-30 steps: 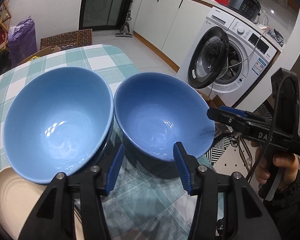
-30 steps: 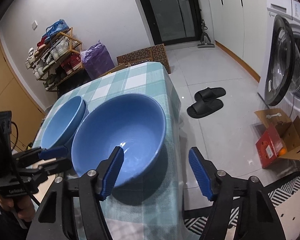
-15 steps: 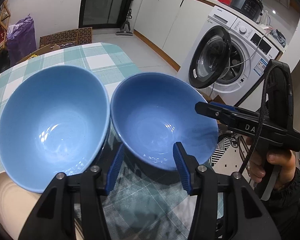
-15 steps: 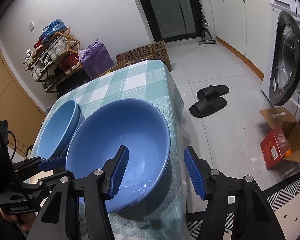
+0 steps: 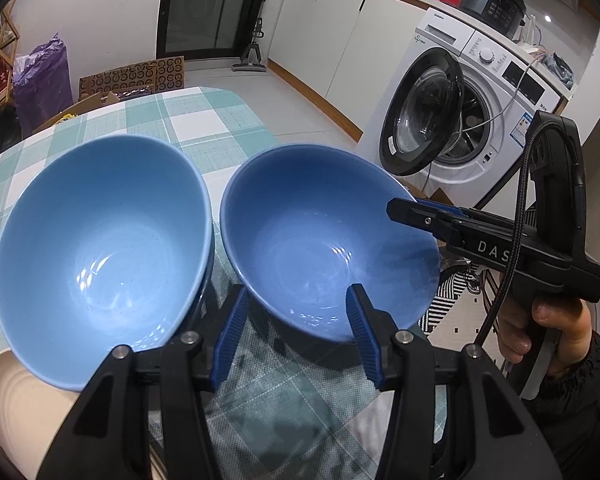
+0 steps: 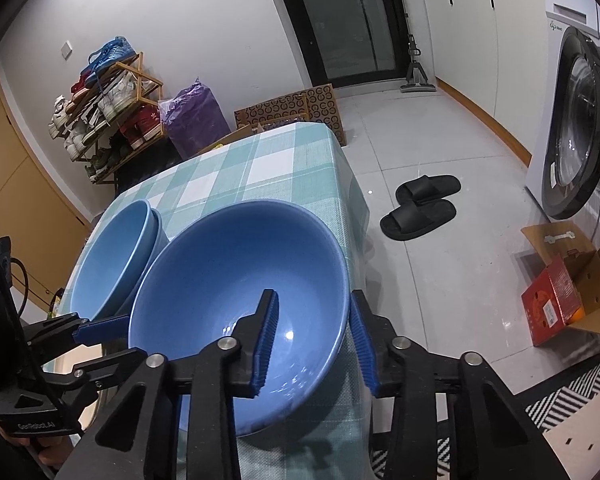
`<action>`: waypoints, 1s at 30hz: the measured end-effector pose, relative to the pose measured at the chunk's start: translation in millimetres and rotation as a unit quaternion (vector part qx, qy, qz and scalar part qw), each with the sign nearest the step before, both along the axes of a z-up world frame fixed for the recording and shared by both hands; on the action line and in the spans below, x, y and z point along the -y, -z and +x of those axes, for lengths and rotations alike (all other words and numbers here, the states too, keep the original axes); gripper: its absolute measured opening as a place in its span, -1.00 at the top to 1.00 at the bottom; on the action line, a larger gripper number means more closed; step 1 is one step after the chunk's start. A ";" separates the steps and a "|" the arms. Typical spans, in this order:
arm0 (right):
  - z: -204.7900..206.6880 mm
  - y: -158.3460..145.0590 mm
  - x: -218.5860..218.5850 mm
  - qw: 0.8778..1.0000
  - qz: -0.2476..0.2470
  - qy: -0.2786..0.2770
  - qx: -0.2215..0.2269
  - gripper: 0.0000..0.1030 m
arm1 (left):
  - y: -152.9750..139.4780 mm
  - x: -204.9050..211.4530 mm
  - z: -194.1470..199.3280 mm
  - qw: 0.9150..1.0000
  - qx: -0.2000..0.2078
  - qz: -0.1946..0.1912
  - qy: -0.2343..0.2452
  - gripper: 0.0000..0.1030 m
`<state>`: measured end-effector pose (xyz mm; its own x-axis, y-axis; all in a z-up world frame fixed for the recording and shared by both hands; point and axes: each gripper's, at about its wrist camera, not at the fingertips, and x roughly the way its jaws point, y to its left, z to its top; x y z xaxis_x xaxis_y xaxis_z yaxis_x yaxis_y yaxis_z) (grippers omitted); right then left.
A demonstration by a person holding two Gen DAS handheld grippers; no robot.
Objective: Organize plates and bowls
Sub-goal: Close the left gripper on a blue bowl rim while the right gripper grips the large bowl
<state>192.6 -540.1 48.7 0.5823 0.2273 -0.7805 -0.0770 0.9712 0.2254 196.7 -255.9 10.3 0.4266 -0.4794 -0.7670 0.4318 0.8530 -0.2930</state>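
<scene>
Here, showing "DAS" on the right gripper [image 5: 414, 212], "GenRobot.AI" on the left gripper [image 6: 100, 330]; straddling the upright blue bowl [image 6: 240, 300] rim, right jaws half-closed; left jaws gaping, holding nothing.

Two bowls side by side on the counter [image 5: 204, 120]: left bowl [image 5: 100, 248] nested in another, right bowl [image 5: 324, 240] at the counter's right edge. Plate [image 5: 16, 404] in front of the left bowl. Right tongs [image 6: 312, 340] straddle the right bowl's rim; left tongs [image 5: 296, 336] in front of it.
</scene>
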 end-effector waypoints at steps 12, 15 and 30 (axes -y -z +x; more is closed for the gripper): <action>-3.0 0.7 3.7 1.000 -0.013 0.008 0.006 0.51 | -1.2 1.9 -3.4 1.000 0.013 0.014 0.008 0.20; -4.0 0.0 3.7 1.000 -0.015 0.006 0.009 0.51 | -2.2 1.3 -3.1 1.000 0.015 0.014 0.006 0.20; -16.7 -12.8 -0.1 0.999 -0.037 0.003 0.029 0.51 | -9.2 -1.8 -8.8 1.000 0.027 0.007 0.010 0.20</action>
